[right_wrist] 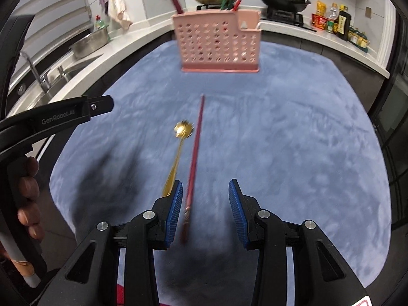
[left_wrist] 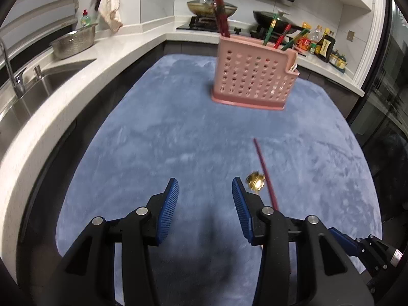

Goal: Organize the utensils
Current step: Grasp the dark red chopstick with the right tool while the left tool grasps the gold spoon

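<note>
Two utensils remain loose on the blue plush mat (right_wrist: 280, 132): a slender dark-red chopstick (right_wrist: 195, 150) and a gold metal spoon with a round ornate bowl (right_wrist: 178, 150), lying side by side, nearly parallel, close but not visibly touching. Beyond them, well apart at the mat's far end, stands the pink perforated plastic utensil holder (right_wrist: 218, 43), already carrying red and green chopsticks upright in its compartments.

The right gripper (right_wrist: 205, 209), with blue ribbed pads, stands partly open and grips nothing; the chopstick's thick end lies between its jaws, hard by the left-hand pad, untouched as far as can be seen. The left gripper (left_wrist: 205, 204) is likewise partly open and empty, with both utensils just beside its right-hand finger.

Likely hazards: the chopstick sits off-centre in the right jaws, so closing may push it sideways into the spoon, or roll it on the soft pile, rather than pinch it. A grip at the very end would probably let the long shaft droop or swing and catch the holder's rim. The spoon's handle lies under the same pad's edge and might be nipped together with the chopstick.

Legible writing: "GenRobot.AI" on the black body of the left tool, held in the person's hand (right_wrist: 29, 199). Bottle labels on the counter are too small to read.
</note>
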The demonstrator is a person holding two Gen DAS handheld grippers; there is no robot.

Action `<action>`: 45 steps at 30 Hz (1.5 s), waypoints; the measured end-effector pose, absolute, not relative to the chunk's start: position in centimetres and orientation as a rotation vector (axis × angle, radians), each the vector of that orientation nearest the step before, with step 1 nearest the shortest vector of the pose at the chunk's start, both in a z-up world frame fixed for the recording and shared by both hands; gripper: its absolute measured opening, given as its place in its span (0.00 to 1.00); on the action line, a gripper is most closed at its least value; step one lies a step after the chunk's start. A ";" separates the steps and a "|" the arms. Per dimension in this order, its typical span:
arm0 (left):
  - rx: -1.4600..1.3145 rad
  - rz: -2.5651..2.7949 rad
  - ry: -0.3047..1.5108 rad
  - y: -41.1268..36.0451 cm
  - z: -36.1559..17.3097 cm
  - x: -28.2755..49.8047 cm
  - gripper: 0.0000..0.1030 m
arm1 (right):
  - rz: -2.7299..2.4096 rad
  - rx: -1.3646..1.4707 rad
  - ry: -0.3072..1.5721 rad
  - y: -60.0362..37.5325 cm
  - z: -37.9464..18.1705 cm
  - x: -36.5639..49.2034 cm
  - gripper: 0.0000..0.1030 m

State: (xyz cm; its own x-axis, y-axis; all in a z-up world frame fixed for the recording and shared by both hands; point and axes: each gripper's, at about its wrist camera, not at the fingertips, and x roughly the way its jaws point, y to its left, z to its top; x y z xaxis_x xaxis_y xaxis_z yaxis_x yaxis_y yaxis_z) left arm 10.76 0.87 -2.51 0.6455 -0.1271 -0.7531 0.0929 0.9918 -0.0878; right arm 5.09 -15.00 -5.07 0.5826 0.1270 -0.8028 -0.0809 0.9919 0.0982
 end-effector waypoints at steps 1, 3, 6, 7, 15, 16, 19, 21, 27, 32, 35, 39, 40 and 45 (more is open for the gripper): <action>-0.041 -0.121 0.869 1.0 -2.9 10.6 0.41 | 0.131 0.046 0.942 -14.6 -5.4 4.8 0.37; -0.047 -0.114 0.892 1.3 -3.5 10.4 0.41 | 0.145 0.030 0.947 -13.7 -6.1 4.5 0.34; -0.055 -0.103 0.909 1.7 -4.2 9.9 0.41 | 0.155 0.036 0.968 -13.2 -7.1 4.4 0.32; -0.053 -0.100 0.911 1.8 -4.4 9.8 0.41 | 0.156 0.038 0.974 -13.1 -7.4 4.4 0.30; -0.054 -0.089 0.946 2.4 -5.6 9.4 0.41 | 0.138 0.061 1.022 -13.5 -9.3 4.7 0.22; -0.052 -0.090 0.948 2.3 -5.7 9.4 0.41 | 0.138 0.061 1.025 -13.4 -9.4 4.7 0.20; -0.052 -0.092 0.954 2.3 -5.9 9.3 0.41 | 0.135 0.056 1.034 -13.4 -9.8 4.9 0.14; -0.048 -0.093 0.958 2.2 -6.0 9.3 0.41 | 0.131 0.052 1.035 -13.4 -10.0 5.0 0.12; -0.042 -0.099 0.971 1.9 -6.3 9.1 0.41 | 0.121 0.048 1.033 -13.7 -10.1 5.1 0.07; -0.036 -0.109 0.978 1.4 -6.5 8.8 0.46 | 0.088 0.072 1.033 -14.8 -10.1 4.9 0.07; -0.030 -0.122 0.979 0.9 -6.6 8.6 0.47 | 0.059 0.103 1.034 -16.0 -10.0 4.5 0.07; -0.020 -0.150 0.991 -0.1 -7.0 8.3 0.47 | 0.028 0.137 1.028 -17.4 -9.6 3.9 0.07; -0.018 -0.161 0.995 -0.4 -7.0 8.2 0.47 | 0.023 0.147 1.026 -17.6 -9.5 3.8 0.07; -0.023 -0.225 1.001 -2.1 -7.3 7.8 0.59 | 0.009 0.160 1.014 -18.0 -9.2 3.6 0.07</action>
